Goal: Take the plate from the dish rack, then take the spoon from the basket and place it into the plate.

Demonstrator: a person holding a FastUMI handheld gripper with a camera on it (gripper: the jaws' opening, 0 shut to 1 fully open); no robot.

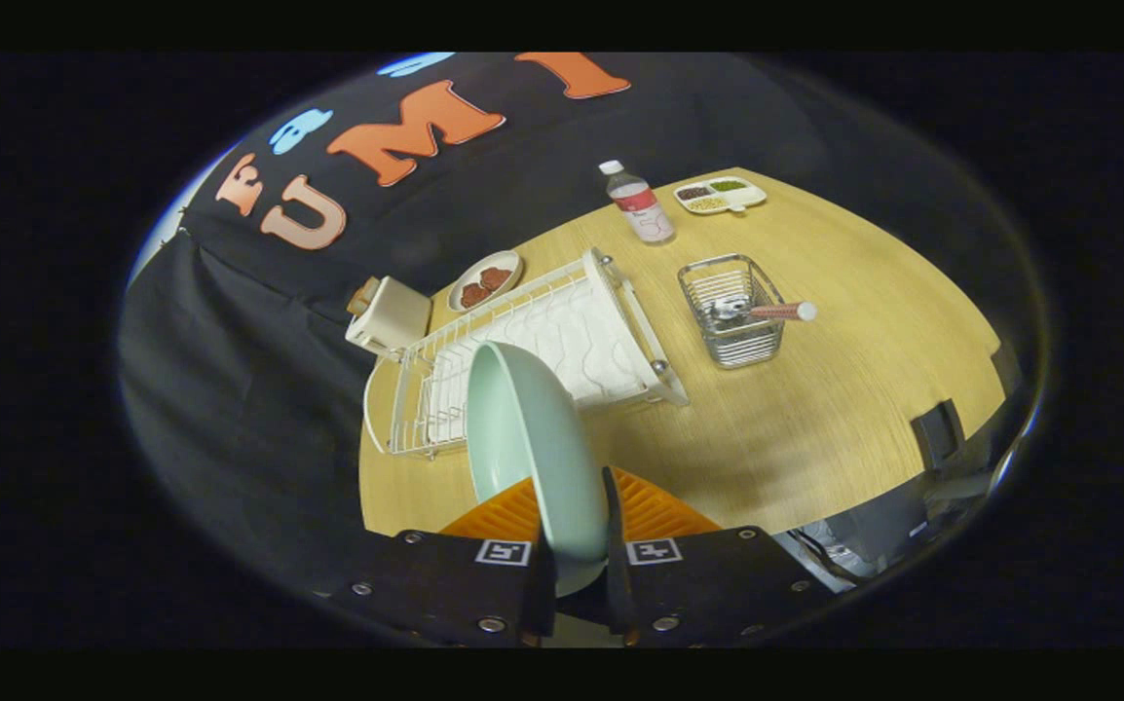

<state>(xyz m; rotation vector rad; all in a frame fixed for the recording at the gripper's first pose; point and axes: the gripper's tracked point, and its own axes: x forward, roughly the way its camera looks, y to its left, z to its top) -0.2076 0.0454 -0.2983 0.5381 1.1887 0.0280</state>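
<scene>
plate [523,428]: pale green, held on edge between the two fingers, its rim pinched low down and its hollow face turned to the left; it stands above the near end of the dish rack and is clear of the wires.
gripper [577,570]: both fingers closed against the plate's rim, one on each side; the plate fills the gap between them.
dish rack [562,341]: white wire rack on a white drain tray, lying just beyond the plate on the wooden table [815,428]; its slots hold nothing that can be made out.
basket [732,312]: small wire basket, upright, to the right of the rack and apart from it, well beyond the fingers.
spoon [784,312]: lies in the basket, bowl end down inside, handle sticking out over the right rim with a pale tip.
bottle [642,202]: clear plastic, white cap, label on it, standing behind the rack and basket.
divided tray [720,195]: white, with small portions in its sections, at the far edge of the table right of the bottle.
small dish [484,280]: round, with brown pieces on it, just past the far left corner of the rack.
cream box [389,313]: beside the small dish, at the table's left edge, touching the rack's corner or nearly so; cannot tell which.
</scene>
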